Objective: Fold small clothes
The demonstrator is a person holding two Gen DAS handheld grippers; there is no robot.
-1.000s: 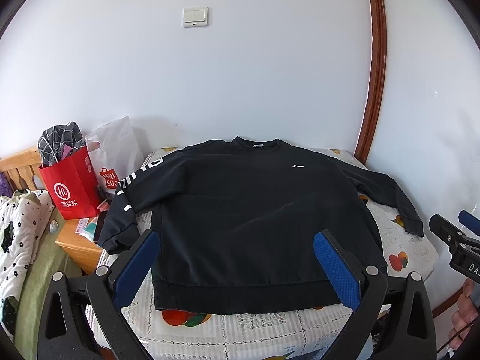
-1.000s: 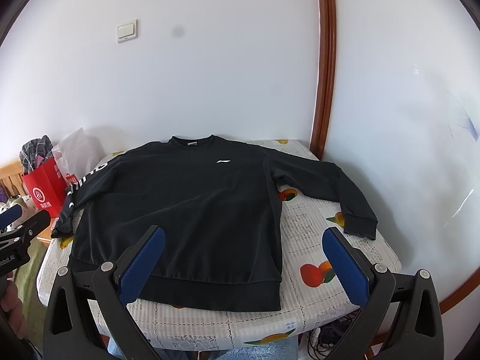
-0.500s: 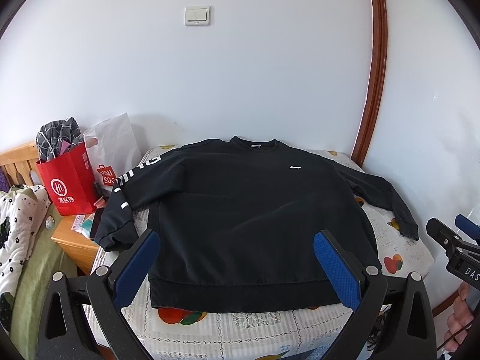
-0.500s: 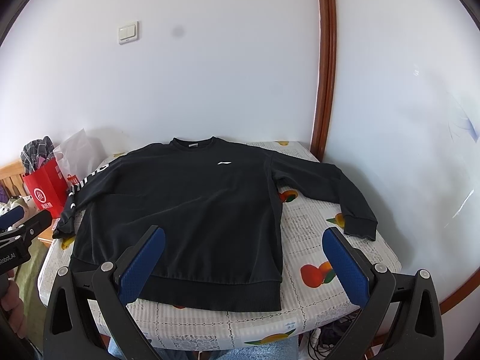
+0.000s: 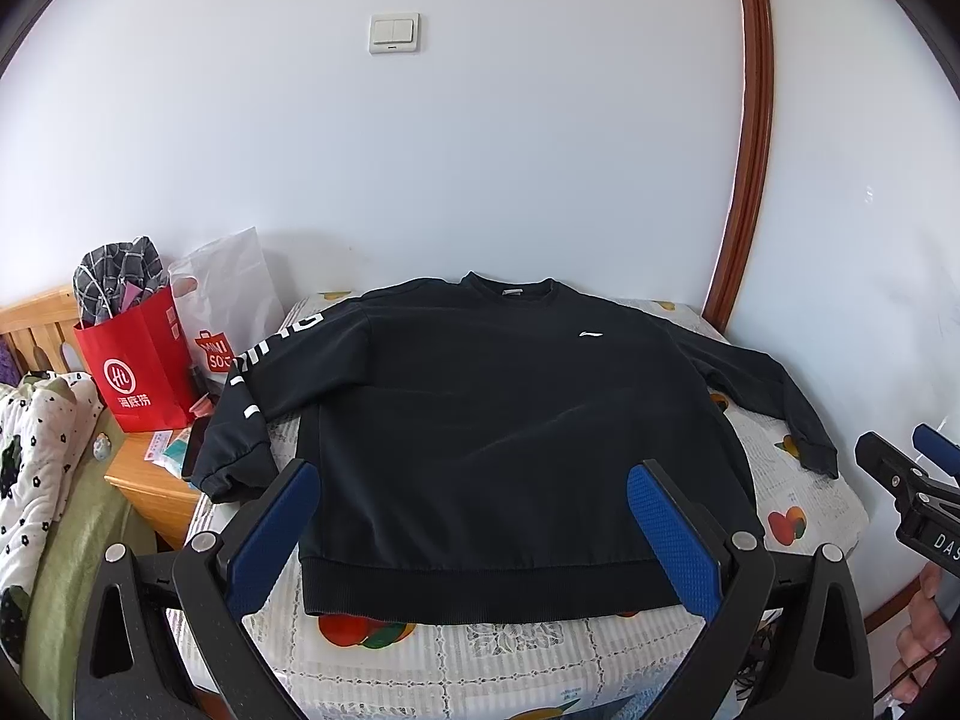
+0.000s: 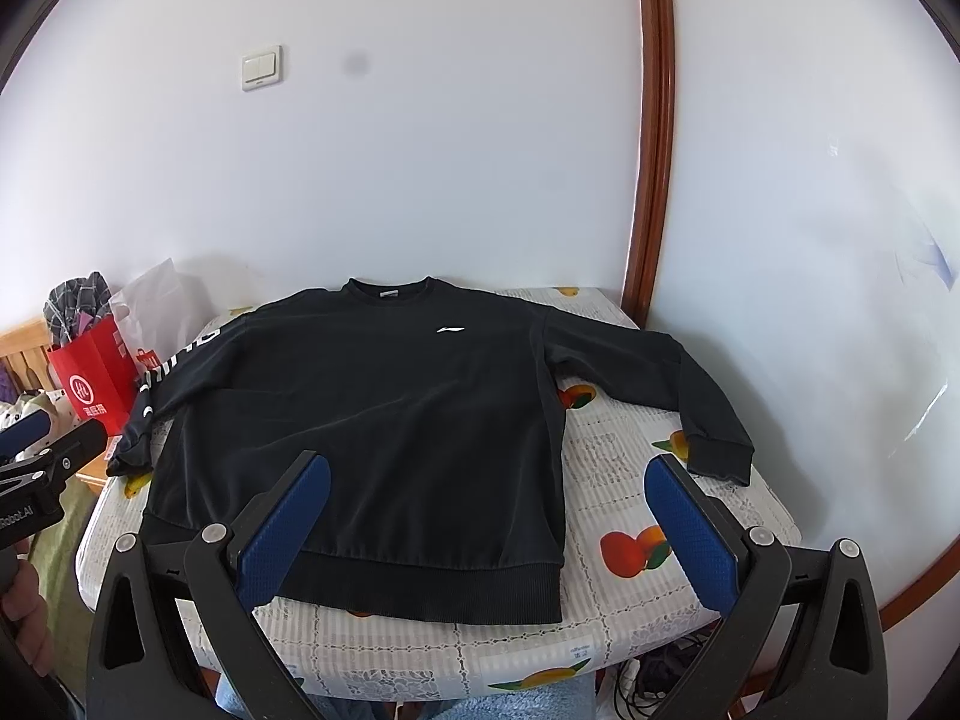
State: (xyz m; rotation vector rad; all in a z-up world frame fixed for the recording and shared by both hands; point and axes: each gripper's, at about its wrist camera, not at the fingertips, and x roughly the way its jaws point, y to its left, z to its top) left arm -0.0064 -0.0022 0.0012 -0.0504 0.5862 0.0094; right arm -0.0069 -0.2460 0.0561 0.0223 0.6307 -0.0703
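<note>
Both grippers, left gripper (image 5: 474,531) and right gripper (image 6: 489,525), hover level, jaws wide, before the sweatshirt (image 6: 372,414).

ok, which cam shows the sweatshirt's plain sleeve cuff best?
Right wrist. The plain sleeve cuff lies fully in view on the tablecloth, with the whole sleeve leading to it. In the left wrist view the same cuff sits smaller, near the frame edge, more distorted.
</note>
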